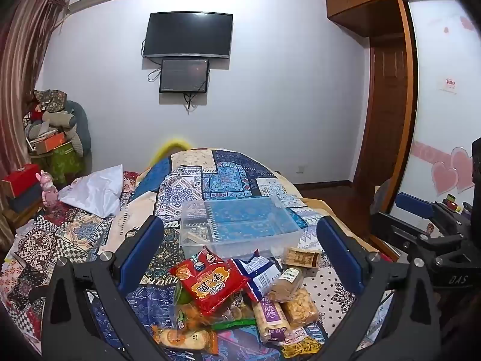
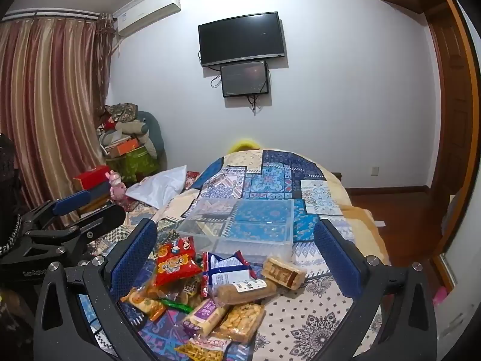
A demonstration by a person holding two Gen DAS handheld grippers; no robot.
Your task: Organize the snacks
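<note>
Your left gripper [image 1: 240, 255] hovers over the bed with its blue-padded fingers [image 1: 141, 252] spread wide and nothing between them; your right gripper [image 2: 237, 258] is spread just as wide and also holds nothing. The snacks [image 1: 240, 294] lie in a loose heap on the patterned quilt [image 1: 228, 177], directly below both grippers. On top of the heap sits a red packet [image 1: 210, 282] with yellow lettering, tilted, with a blue-and-white packet [image 1: 258, 273] touching its right edge. To the right of those you have a tan wafer pack [image 2: 284, 272] and, nearer you, a clear pack of golden puffed pieces [image 2: 240, 320] beside a purple-labelled roll [image 2: 204, 316]. A thin green stick pack [image 1: 237, 324] lies across the near part of the pile. Just beyond the heap stands the clear plastic bin [image 1: 240, 225], its near wall touching or almost touching the farthest packets; I cannot tell which. From the right wrist view, your left gripper [image 2: 72, 210] shows at the left edge.
</note>
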